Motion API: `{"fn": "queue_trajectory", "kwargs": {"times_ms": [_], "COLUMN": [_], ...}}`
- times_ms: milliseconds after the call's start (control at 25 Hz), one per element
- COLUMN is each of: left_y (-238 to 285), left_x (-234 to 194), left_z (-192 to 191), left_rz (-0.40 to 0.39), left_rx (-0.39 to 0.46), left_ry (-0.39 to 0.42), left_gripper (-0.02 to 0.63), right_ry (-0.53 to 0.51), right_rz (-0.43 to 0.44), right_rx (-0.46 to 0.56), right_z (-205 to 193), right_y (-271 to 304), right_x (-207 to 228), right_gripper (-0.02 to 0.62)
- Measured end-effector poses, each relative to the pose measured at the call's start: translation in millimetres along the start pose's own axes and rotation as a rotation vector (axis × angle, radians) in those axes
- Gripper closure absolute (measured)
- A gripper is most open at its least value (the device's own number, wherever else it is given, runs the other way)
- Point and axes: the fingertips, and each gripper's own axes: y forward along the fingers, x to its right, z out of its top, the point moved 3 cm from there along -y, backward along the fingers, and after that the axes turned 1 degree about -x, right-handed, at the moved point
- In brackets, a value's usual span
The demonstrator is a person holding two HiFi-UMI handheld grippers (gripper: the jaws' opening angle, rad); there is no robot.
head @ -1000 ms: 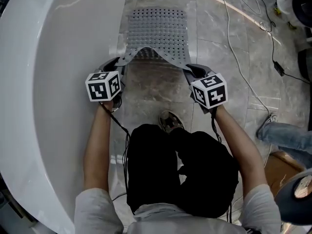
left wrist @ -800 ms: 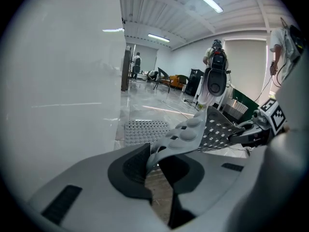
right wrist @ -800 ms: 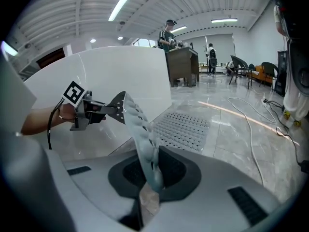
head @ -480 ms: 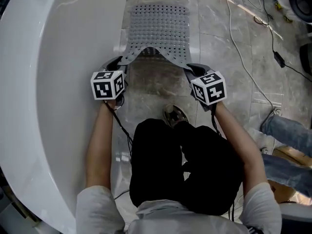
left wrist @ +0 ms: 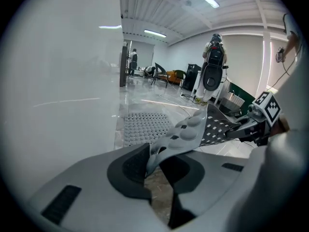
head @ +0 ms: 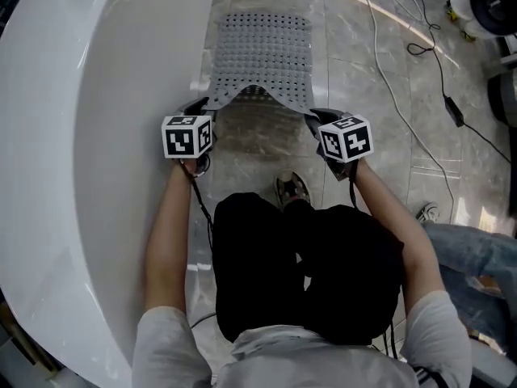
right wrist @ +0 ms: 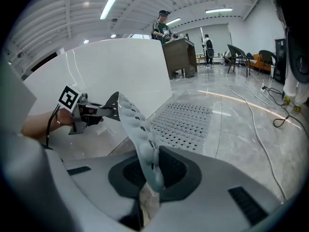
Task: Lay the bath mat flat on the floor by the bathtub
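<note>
I'm looking down at a glossy marble floor (head: 363, 79), with the white tub (head: 105, 95) curving along its left. The grey mat (head: 262, 51) is lying just beside the tub, its near edge hanging raised. My left gripper (head: 202, 107) and right gripper (head: 319, 120) are each pinching a near corner.

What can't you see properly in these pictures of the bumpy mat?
- Head view: the bath mat corners inside the jaws, hidden under the left gripper and right gripper.
- Head view: the bathtub, cut off by the left edge.
- Head view: the shoe, partly hidden by the person's legs.
- Left gripper view: a far-off person, too small to make out.
</note>
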Motion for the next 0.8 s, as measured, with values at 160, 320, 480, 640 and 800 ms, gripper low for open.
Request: {"fn": "queue_trajectory", "kwargs": {"times_ms": [160,320,480,640,800], "left_y": [6,6,5,2,3], "left_x": [-6,-9,-8,-10,-1], "left_z": [12,9,-13,-16,-39], "left_rz": [-0.036,-0.068,-0.060,-0.017,-0.023], "left_rx": [-0.011,0.005,-0.017,0.000,-0.024], "left_ry": [-0.008,-0.067,-0.077,-0.031,-0.029], "left_gripper": [0.548,0.548,0.548,0.548,0.548], "right_ry": [0.057,0.047,0.031,0.041,0.076], "right_rz": [-0.001,-0.001,-0.008,-0.008,-0.001], "right_rx": [0.007,0.002,0.021,0.041,0.014], "right_z": [11,13,4,4,-20], "right_y": [0,2,6,10,13], "right_x": [7,8,4,5,8], "right_gripper": [0.571,0.571,0.571,0.571,0.571]}}
